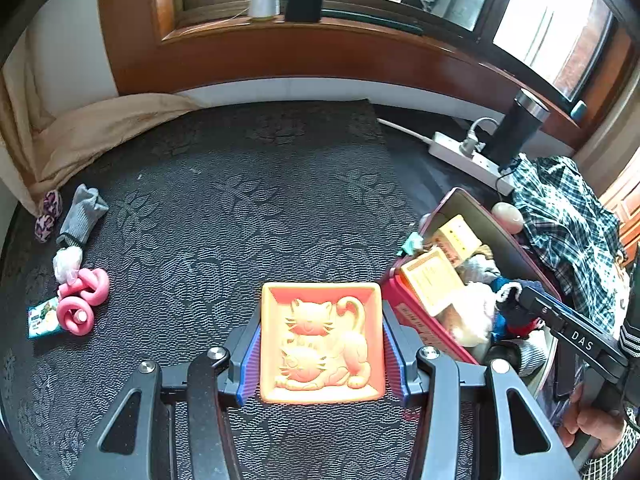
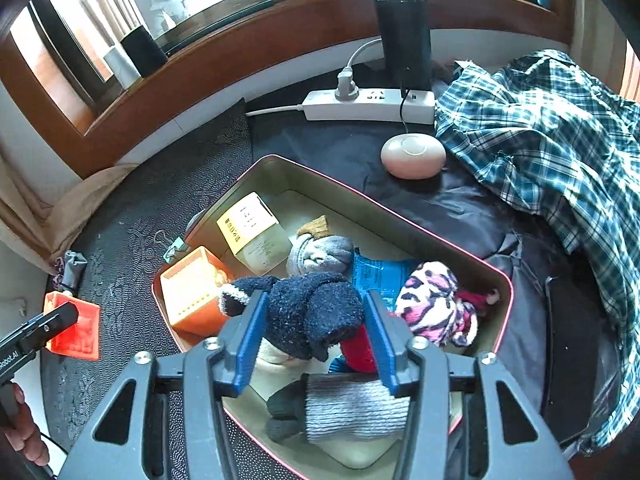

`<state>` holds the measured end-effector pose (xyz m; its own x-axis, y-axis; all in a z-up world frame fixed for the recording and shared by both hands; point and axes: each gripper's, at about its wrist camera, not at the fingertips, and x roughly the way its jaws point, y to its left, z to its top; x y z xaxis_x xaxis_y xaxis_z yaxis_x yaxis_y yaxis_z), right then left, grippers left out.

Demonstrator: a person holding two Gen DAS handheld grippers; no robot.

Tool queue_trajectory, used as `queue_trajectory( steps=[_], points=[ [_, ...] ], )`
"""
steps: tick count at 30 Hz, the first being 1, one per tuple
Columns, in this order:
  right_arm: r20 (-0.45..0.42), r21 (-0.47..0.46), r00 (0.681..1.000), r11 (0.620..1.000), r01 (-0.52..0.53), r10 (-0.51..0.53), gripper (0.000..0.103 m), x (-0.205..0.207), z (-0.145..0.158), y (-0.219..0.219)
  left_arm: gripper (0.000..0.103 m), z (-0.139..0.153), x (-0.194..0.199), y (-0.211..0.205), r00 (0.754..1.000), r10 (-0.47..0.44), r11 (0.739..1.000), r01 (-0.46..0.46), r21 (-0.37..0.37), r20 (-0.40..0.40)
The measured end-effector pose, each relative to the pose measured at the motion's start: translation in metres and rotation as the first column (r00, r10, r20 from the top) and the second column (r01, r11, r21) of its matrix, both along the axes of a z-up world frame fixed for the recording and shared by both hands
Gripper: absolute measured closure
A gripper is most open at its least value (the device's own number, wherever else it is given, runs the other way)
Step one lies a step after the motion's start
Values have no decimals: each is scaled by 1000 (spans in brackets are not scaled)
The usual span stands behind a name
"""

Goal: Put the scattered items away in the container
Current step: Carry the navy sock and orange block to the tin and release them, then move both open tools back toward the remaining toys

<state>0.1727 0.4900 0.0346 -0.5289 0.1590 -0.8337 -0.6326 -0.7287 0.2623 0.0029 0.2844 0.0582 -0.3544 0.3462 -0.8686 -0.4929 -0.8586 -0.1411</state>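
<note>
The left gripper (image 1: 322, 354) clamps a square orange plastic tile with raised cats (image 1: 322, 344) by its two side edges, above the dark textured mat (image 1: 240, 200) just beside the pink-rimmed tin container (image 2: 360, 200). The tile looks stiff, light and slick, so flat edges suit the pads. The right gripper (image 2: 312, 340) hangs over the tin, jaws parted around a fluffy navy sock (image 2: 312, 312); I cannot tell whether they press it. Soft, it would squash anywhere.
</note>
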Motion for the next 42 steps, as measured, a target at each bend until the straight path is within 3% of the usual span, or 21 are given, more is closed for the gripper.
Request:
queue_trajectory(
  steps=[7,17,26,28,30,31,42],
  points=[
    [-46,20,998,999,33,-32,28,24,6,11,51,5,11,22,1000,-31,999,31,8,0],
    [-60,13,995,996,84,-84,26,60,4,21,51,7,35,75,989,-150,989,150,16,-3],
    [-49,7,993,994,109,-109,26,81,-1,24,50,-4,52,123,964,-263,965,262,31,39],
    [-45,5,993,994,113,-113,26,84,-3,25,45,-8,56,132,956,-289,957,287,36,57],
    [-41,2,992,993,118,-117,26,87,-5,26,19,-9,59,138,952,-301,953,299,44,63],
    [-39,1,992,993,118,-118,26,87,-6,26,16,-8,60,139,952,-300,953,298,48,56],
    [-38,16,998,998,55,-54,24,72,-6,12,15,-12,44,116,974,-216,976,213,42,73]
  ],
)
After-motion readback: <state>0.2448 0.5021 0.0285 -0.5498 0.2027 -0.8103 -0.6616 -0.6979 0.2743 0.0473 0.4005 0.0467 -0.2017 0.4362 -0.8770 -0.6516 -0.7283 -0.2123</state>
